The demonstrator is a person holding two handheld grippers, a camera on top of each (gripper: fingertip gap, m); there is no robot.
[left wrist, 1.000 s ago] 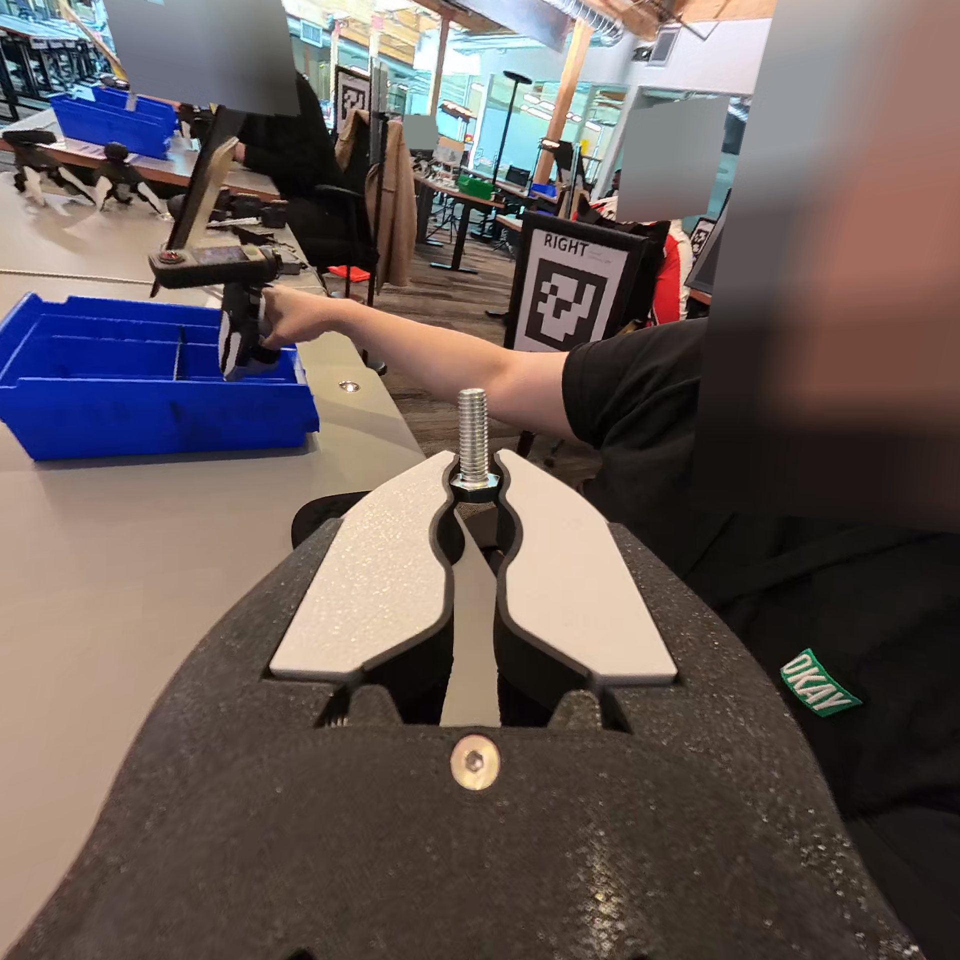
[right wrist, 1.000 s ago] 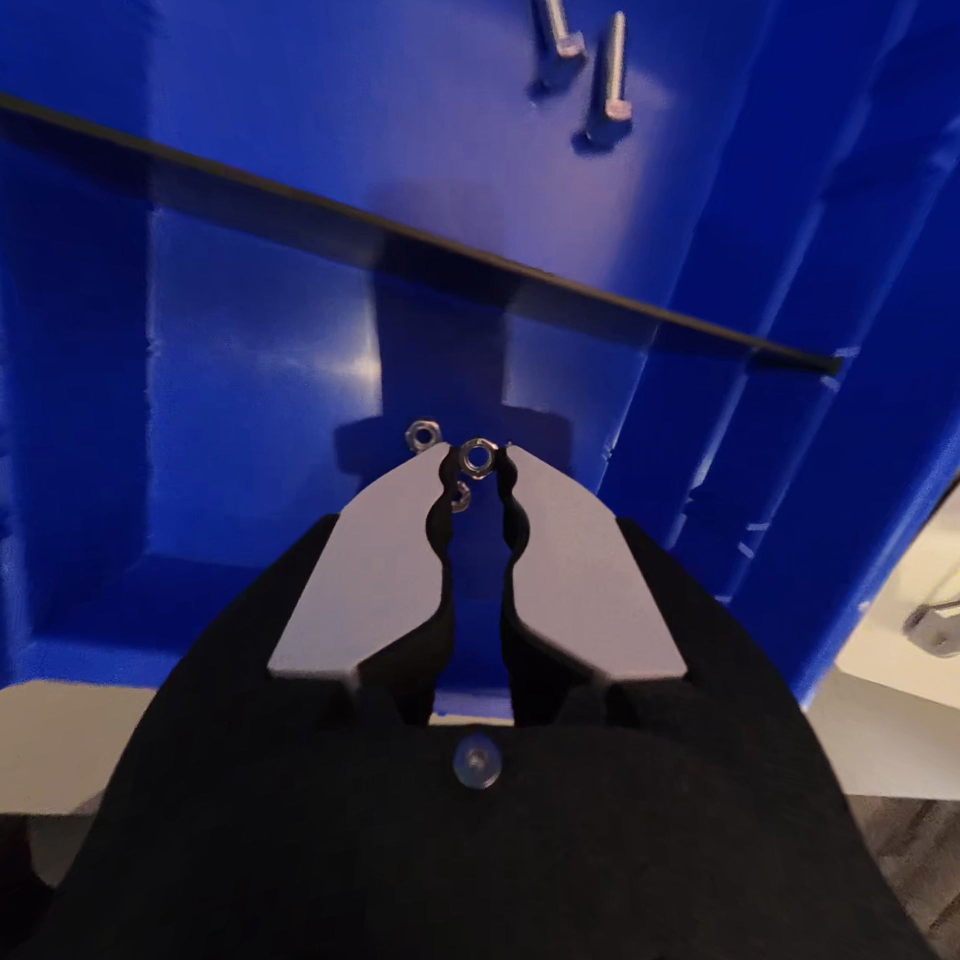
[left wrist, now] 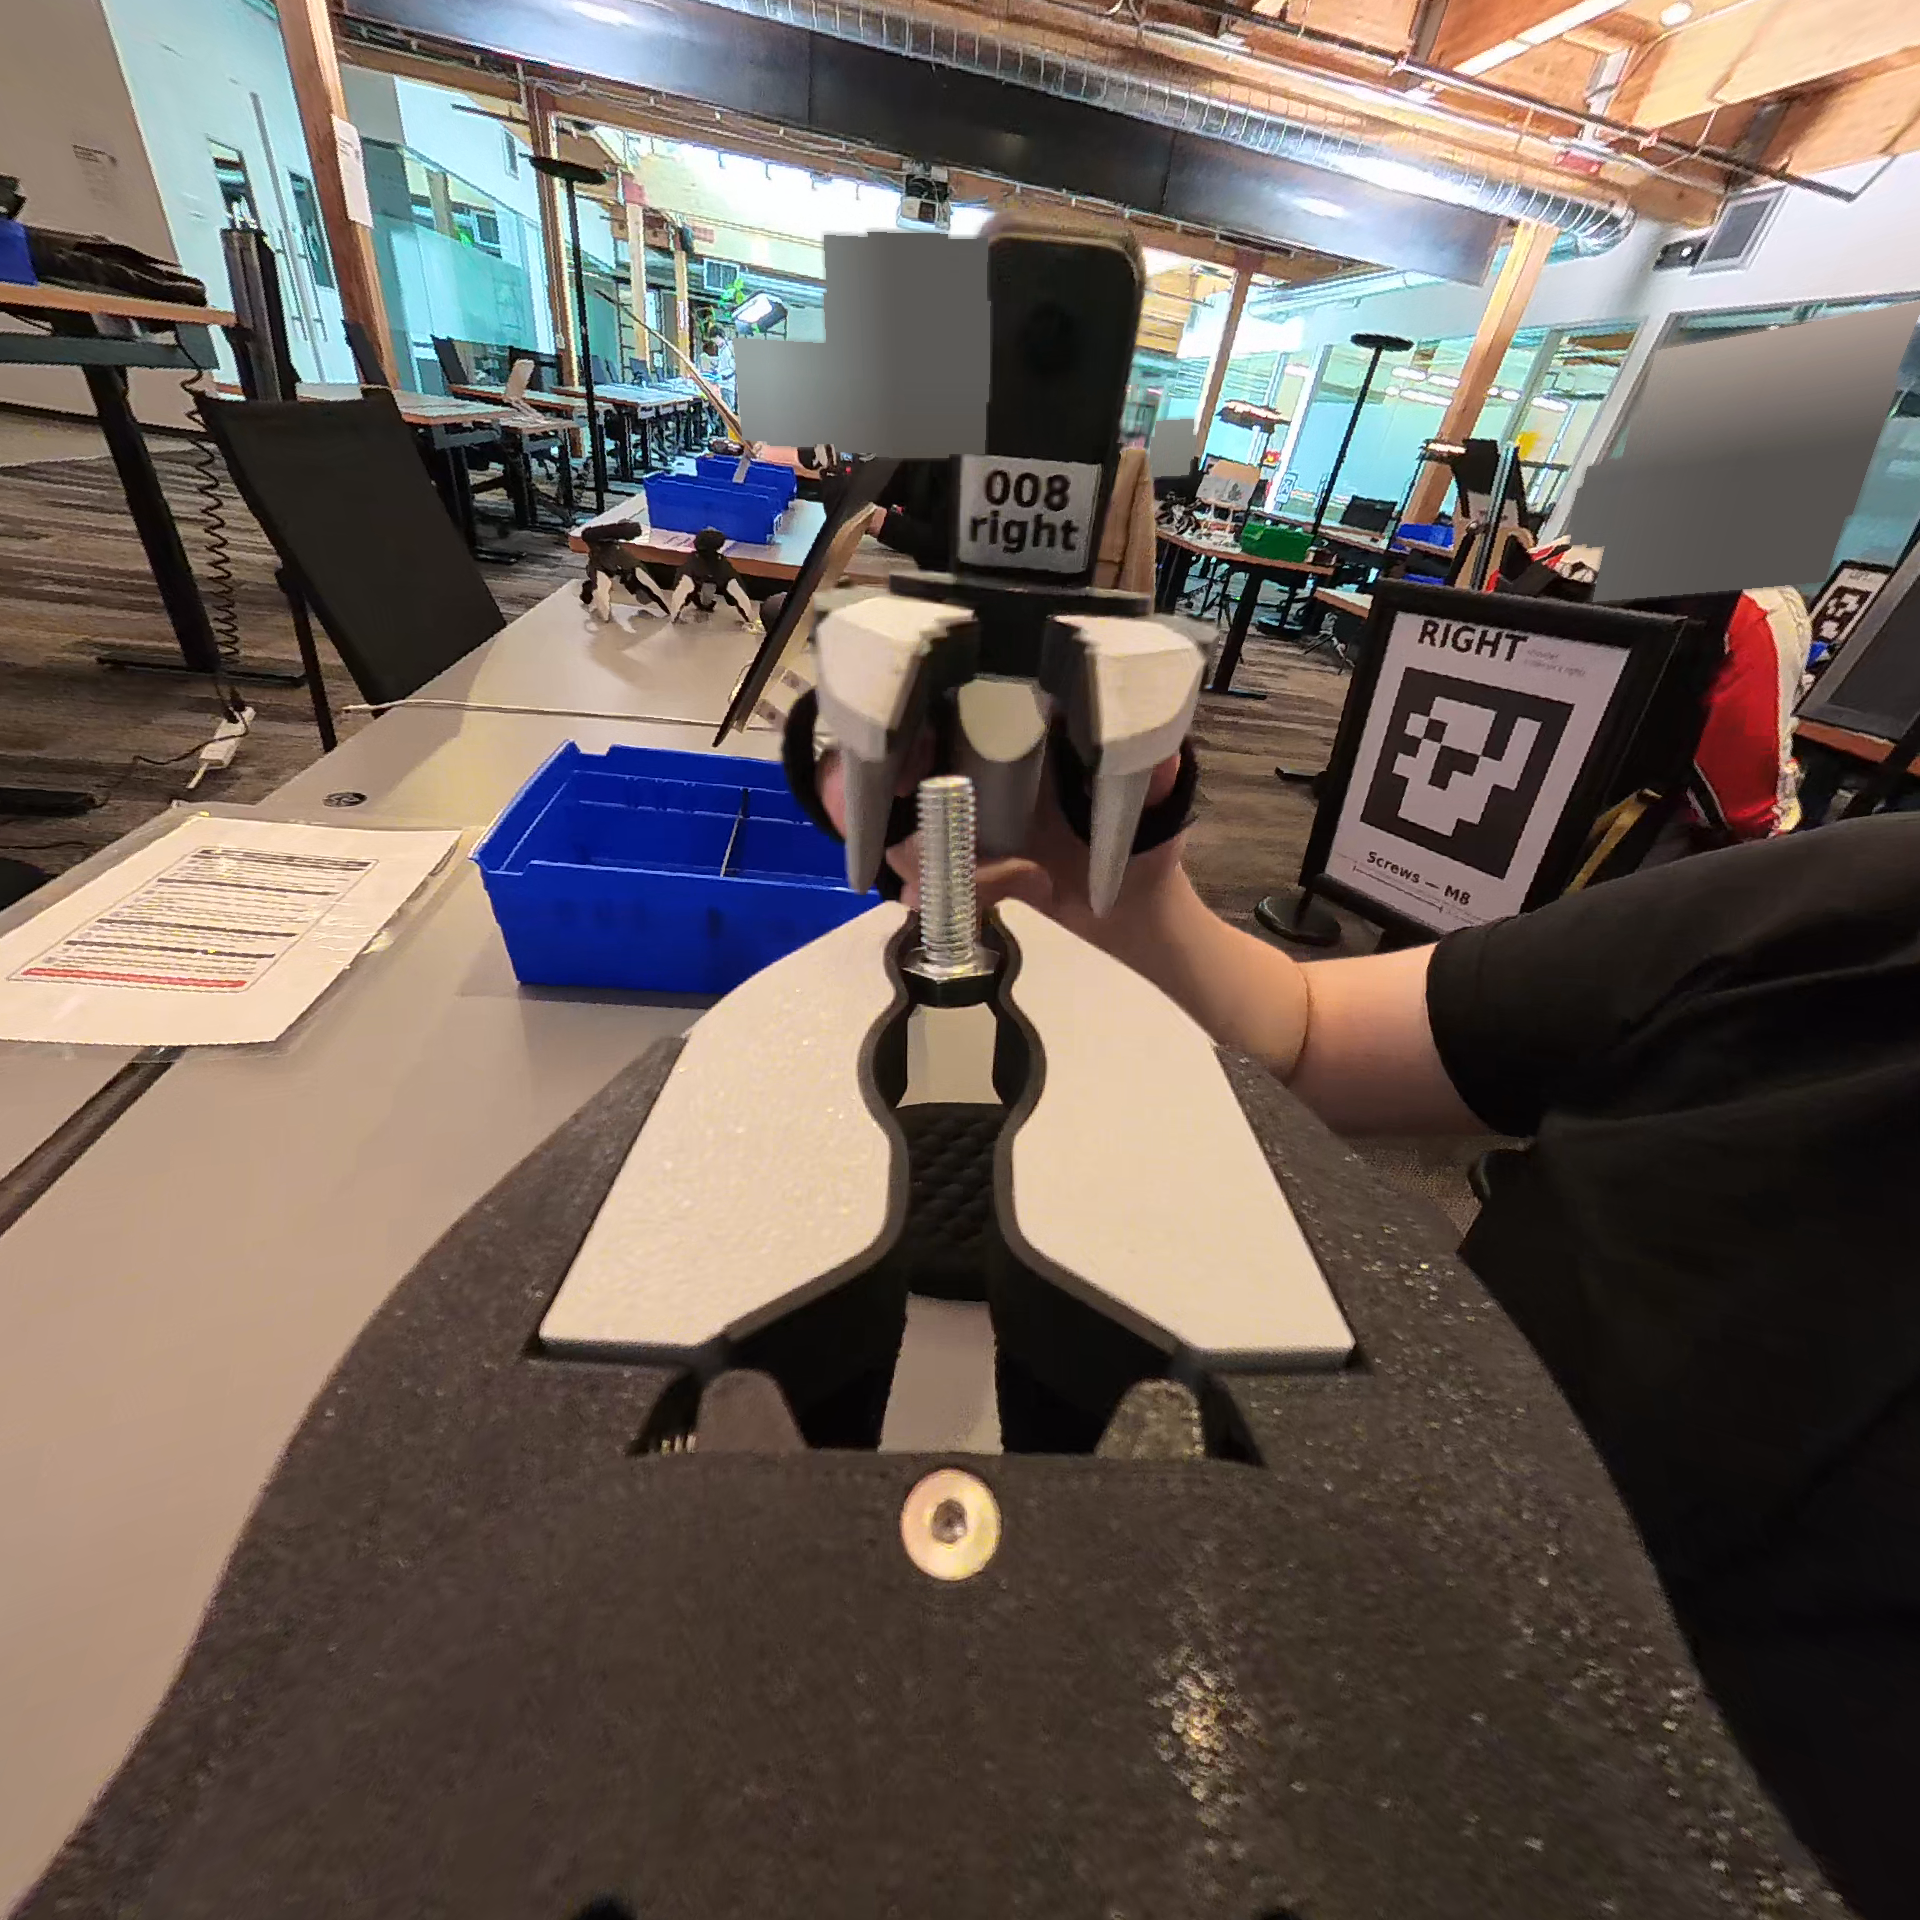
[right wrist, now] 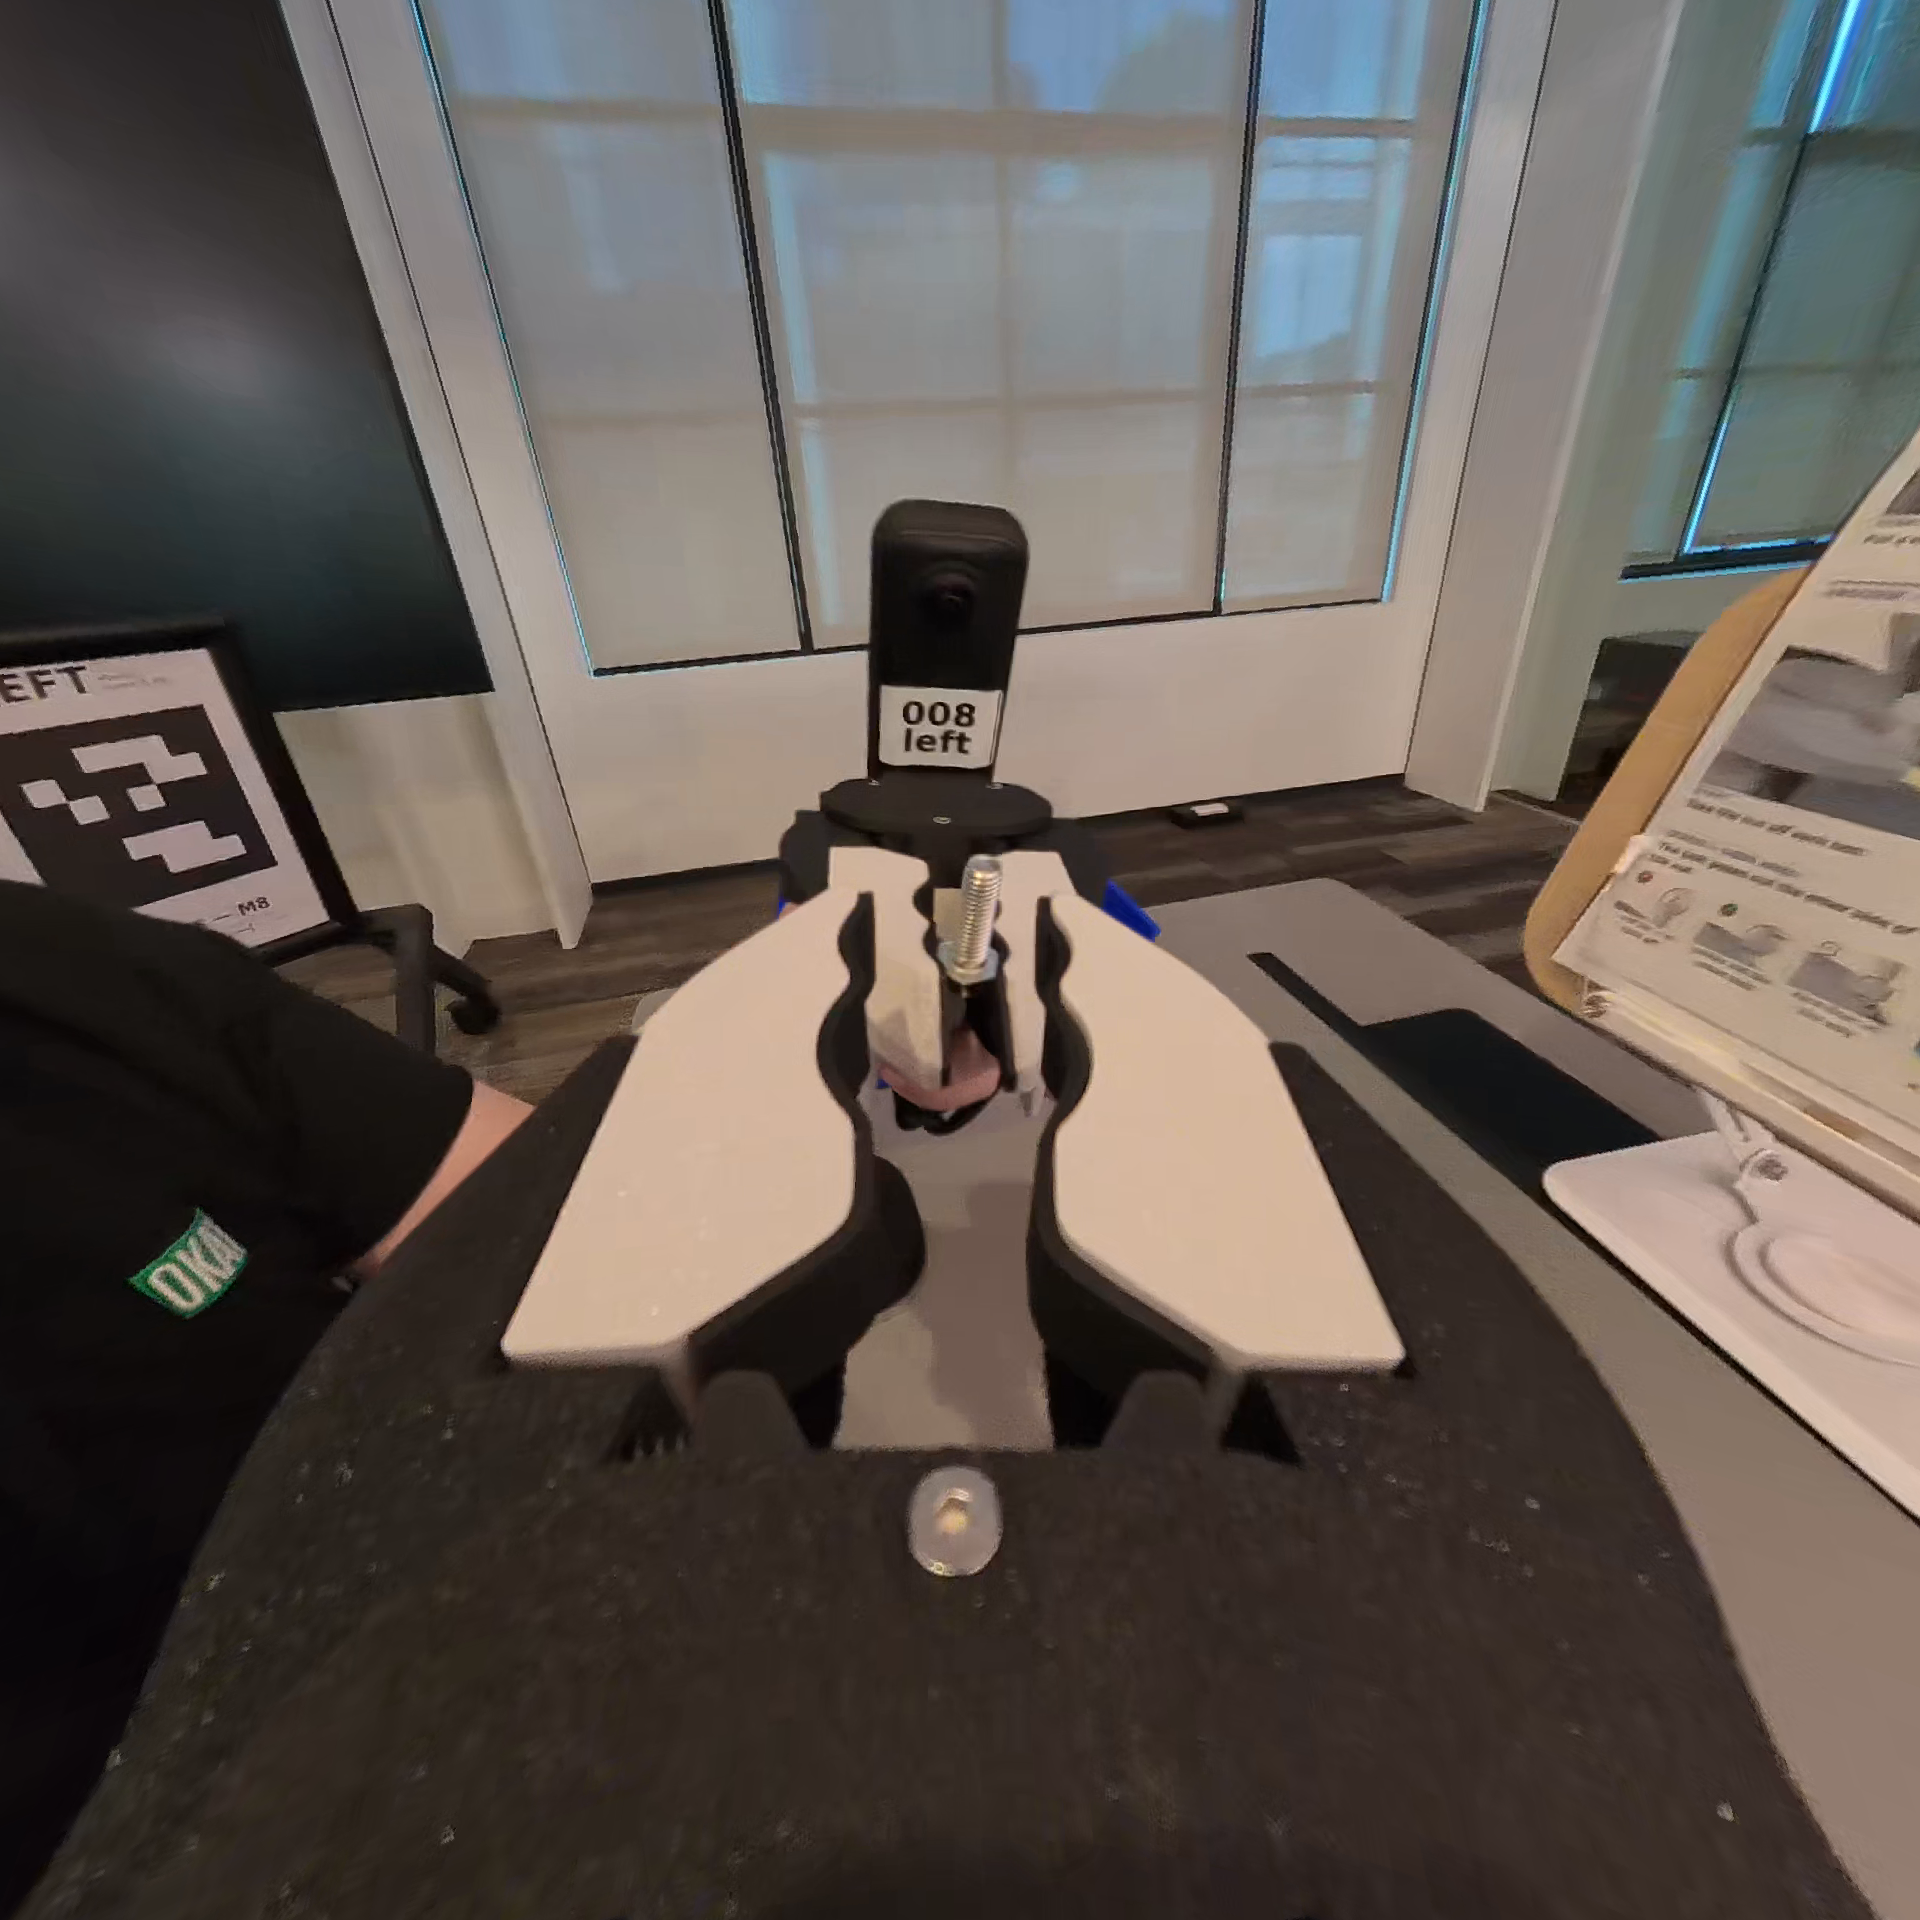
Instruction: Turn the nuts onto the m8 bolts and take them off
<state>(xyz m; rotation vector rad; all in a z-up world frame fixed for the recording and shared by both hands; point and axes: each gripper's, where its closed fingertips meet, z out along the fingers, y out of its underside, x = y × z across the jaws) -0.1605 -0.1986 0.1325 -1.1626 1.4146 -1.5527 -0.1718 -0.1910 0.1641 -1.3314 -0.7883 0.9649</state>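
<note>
Grey-white fingers of the left gripper (left wrist: 951, 961) are clamped on the hex head of a silver M8 bolt (left wrist: 948, 871), which stands upright with its threaded shank pointing to twelve o'clock above the tips. In the right wrist view the same bolt (right wrist: 977, 920) rises from between that gripper's fingers, straight ahead. The right gripper (right wrist: 951, 914) has its fingers spread apart with nothing visible between them; from the left wrist view it (left wrist: 982, 888) faces back, its two pale tips hanging either side of the bolt's shank, one at about eleven o'clock and one at one o'clock of it, neither clearly touching. No nut shows on the thread or in either gripper; whether something tiny sits hidden behind the tips cannot be told.

A bare forearm (left wrist: 1247, 1013) runs in from three o'clock to the hand under the right gripper, meeting a black sleeve (left wrist: 1662, 1018). At ten o'clock of the bolt, a blue divided bin (left wrist: 665, 883) sits on the grey table (left wrist: 260, 1195), and a printed sheet (left wrist: 218, 925) lies at nine o'clock. A framed marker sign (left wrist: 1475, 779) stands on the floor at two o'clock. In the right wrist view an instruction board on a white stand (right wrist: 1745, 935) leans at three o'clock.
</note>
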